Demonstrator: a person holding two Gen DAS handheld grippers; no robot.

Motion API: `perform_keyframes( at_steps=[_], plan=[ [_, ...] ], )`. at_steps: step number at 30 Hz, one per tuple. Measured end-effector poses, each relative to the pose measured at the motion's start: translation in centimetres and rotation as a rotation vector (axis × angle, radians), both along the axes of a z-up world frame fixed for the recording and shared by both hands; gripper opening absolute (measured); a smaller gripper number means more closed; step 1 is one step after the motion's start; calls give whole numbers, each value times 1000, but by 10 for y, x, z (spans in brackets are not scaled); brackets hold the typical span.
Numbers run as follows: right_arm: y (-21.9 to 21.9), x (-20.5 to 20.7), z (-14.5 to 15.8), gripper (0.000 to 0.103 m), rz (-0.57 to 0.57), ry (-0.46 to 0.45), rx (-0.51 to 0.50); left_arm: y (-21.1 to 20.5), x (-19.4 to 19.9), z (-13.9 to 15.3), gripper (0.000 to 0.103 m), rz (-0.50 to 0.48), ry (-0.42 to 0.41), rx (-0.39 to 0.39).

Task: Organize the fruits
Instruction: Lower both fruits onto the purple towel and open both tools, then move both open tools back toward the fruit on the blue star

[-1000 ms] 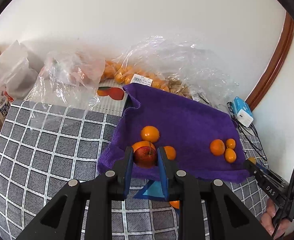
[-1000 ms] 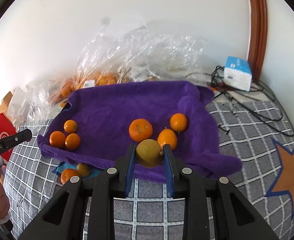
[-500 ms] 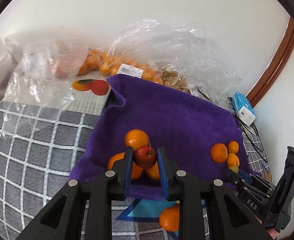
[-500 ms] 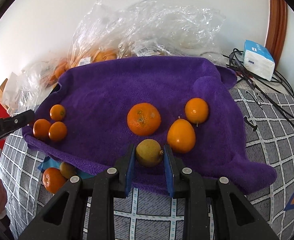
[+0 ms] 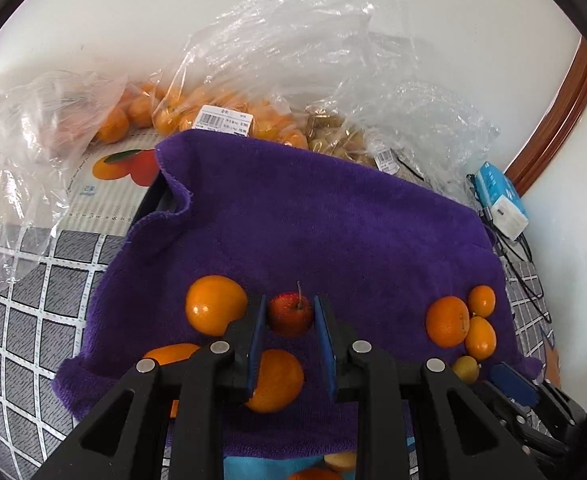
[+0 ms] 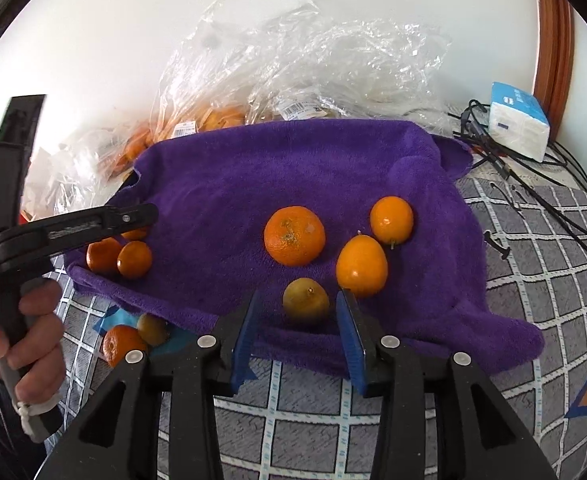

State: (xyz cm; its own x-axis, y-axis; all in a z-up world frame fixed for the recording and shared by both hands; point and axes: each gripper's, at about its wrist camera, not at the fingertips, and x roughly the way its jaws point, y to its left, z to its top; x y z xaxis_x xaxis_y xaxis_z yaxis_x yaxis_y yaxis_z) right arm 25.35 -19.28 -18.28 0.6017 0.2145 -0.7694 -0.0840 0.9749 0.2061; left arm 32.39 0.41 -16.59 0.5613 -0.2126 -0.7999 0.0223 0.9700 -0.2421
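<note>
A small red apple (image 5: pixel 290 314) sits between the pads of my left gripper (image 5: pixel 289 316), which is shut on it low over the purple towel (image 5: pixel 313 220). Three oranges (image 5: pixel 215 304) lie around that gripper's fingers. My right gripper (image 6: pixel 299 295) is opening. The yellow-green fruit (image 6: pixel 306 300) rests on the towel (image 6: pixel 293 168) between its pads, with a gap on each side. Just beyond it lie three oranges (image 6: pixel 294 235). The left gripper (image 6: pixel 133 214) and the hand holding it (image 6: pixel 37 332) show at the left, above a cluster of small oranges (image 6: pixel 134 259).
Clear plastic bags of oranges (image 5: pixel 213 112) stand against the wall behind the towel. A tissue pack (image 6: pixel 519 126) and black cables (image 6: pixel 533 184) lie at the back right. An orange (image 6: pixel 123 344) and a yellowish fruit (image 6: pixel 152 328) lie off the towel on the checked cloth (image 6: pixel 293 420).
The right jaws have parted from the yellow-green fruit, which now lies on the towel. The left gripper has carried the apple forward and lower over the towel, in among the oranges.
</note>
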Motion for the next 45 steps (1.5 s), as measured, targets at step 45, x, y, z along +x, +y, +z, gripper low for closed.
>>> perform_keyframes(
  at_steps=[45],
  plan=[
    [95,-53,11,27,50,-63,-80,124,-145,6,45,138,-19,64]
  ],
)
